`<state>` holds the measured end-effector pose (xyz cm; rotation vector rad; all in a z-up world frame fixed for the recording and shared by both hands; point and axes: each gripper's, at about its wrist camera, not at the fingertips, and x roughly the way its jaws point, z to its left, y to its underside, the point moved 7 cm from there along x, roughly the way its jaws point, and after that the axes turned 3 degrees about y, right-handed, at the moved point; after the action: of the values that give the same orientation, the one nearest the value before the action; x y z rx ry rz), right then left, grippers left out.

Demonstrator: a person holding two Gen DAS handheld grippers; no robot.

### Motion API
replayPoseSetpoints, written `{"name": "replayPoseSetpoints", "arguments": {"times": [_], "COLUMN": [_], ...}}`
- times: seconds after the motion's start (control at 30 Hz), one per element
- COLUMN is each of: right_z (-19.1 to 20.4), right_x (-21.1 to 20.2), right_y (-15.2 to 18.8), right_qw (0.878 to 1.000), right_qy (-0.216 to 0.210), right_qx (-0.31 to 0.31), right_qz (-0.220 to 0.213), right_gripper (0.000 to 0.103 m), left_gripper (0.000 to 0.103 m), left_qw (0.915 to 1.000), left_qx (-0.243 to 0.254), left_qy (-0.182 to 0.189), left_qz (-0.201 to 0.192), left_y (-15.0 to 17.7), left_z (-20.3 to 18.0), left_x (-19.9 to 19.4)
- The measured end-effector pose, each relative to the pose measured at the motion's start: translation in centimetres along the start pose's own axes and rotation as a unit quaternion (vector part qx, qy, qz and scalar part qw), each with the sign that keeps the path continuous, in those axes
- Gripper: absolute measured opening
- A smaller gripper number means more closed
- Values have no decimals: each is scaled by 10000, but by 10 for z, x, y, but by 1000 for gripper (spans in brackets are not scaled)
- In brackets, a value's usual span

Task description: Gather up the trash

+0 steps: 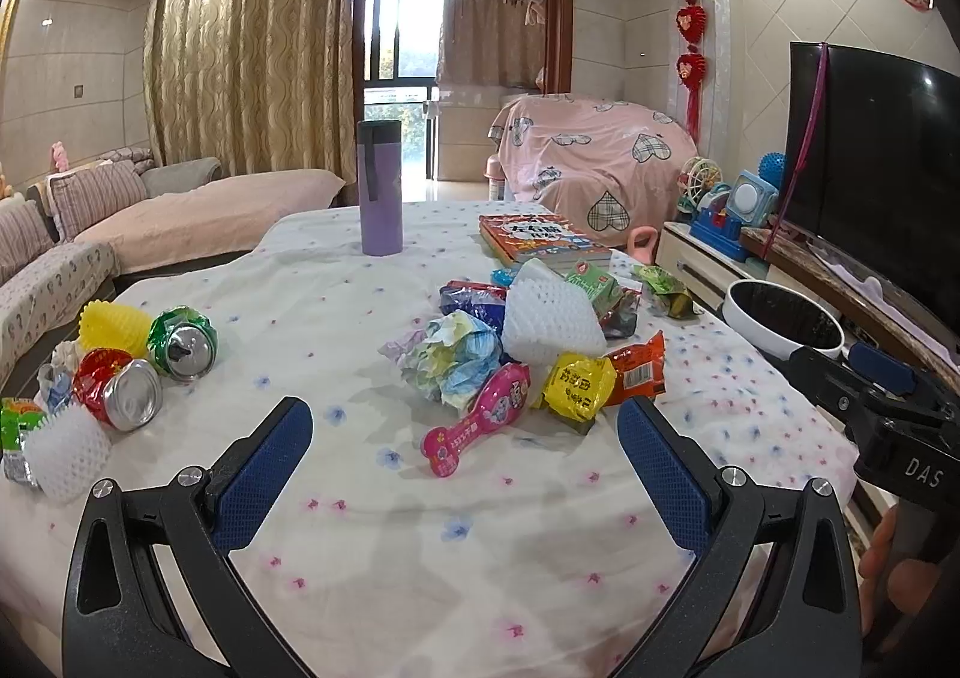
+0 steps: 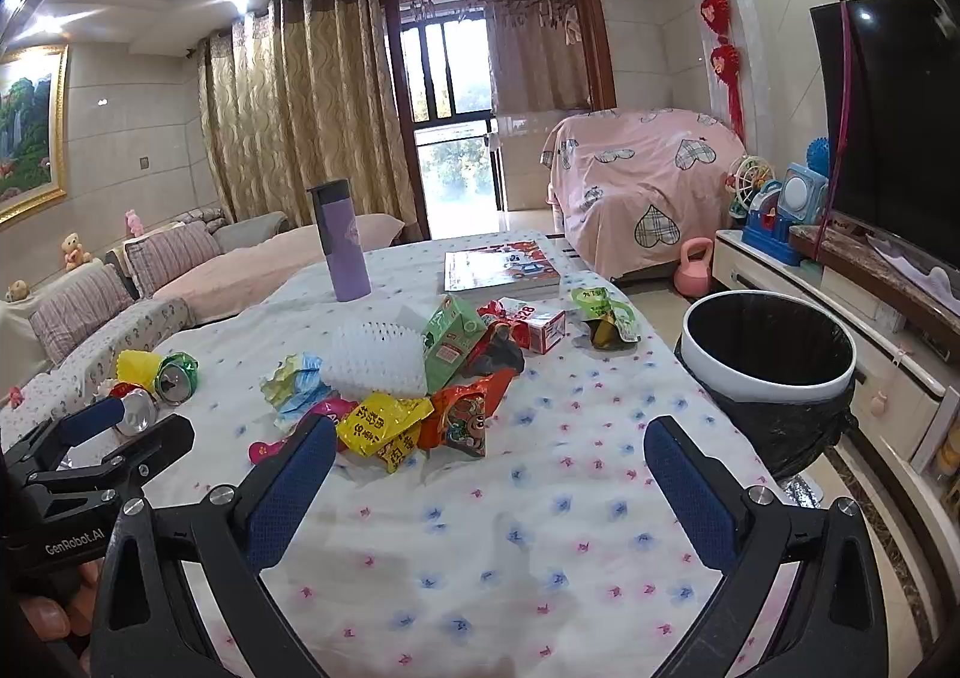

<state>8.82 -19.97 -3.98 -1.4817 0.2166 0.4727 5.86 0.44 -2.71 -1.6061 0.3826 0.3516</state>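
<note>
Left gripper and right gripper both hover spread wide over the table, holding nothing. The wrapper pile lies mid-table just ahead (crushed cans apart at the left edge). The lined trash bin stands beside the table's right edge.

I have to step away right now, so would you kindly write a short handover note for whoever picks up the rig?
Left claw: open, empty, above the near edge of the table.
Right claw: open, empty, also over the near edge.
Trash: main pile mid-table, including a yellow wrapper, an orange wrapper, a white foam net and a green carton. A second group sits at the table's left edge: a crushed green can, a red can and a yellow foam net.
Bin: lined, beside the table's right edge; contents not visible.
Done: nothing visibly collected. Left: everything.
</note>
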Motion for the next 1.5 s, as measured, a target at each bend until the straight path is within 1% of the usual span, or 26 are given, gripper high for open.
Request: {"name": "replayPoseSetpoints", "arguments": {"times": [0.23, 0.5, 1.03, 1.13, 1.3, 1.5], "right_z": [1, 4, 0, 0, -1, -3], "right_x": [2, 7, 37, 46, 62, 88], "right_y": [2, 3, 8, 9, 14, 19], "right_qw": [10000, 9999, 9977, 9968, 9946, 9903], "right_qy": [-39, -108, -363, -420, -477, -571], "right_qx": [14, 45, 219, 243, 326, 446], "right_qz": [29, 105, 520, 633, 865, 1184], "right_gripper": [103, 103, 103, 102, 102, 93], "left_gripper": [103, 103, 103, 99, 89, 88], "left_qw": [10000, 9997, 9973, 9968, 9953, 9937], "left_qx": [-1, -42, -197, -170, -210, -296], "left_qy": [0, 12, 5, -4, 38, 30], "left_qz": [61, 220, 706, 778, 944, 1081], "left_y": [3, 8, 16, 14, 11, 3], "left_z": [-1, 2, 18, 20, 24, 32], "left_x": [2, 12, 47, 56, 75, 102]}}
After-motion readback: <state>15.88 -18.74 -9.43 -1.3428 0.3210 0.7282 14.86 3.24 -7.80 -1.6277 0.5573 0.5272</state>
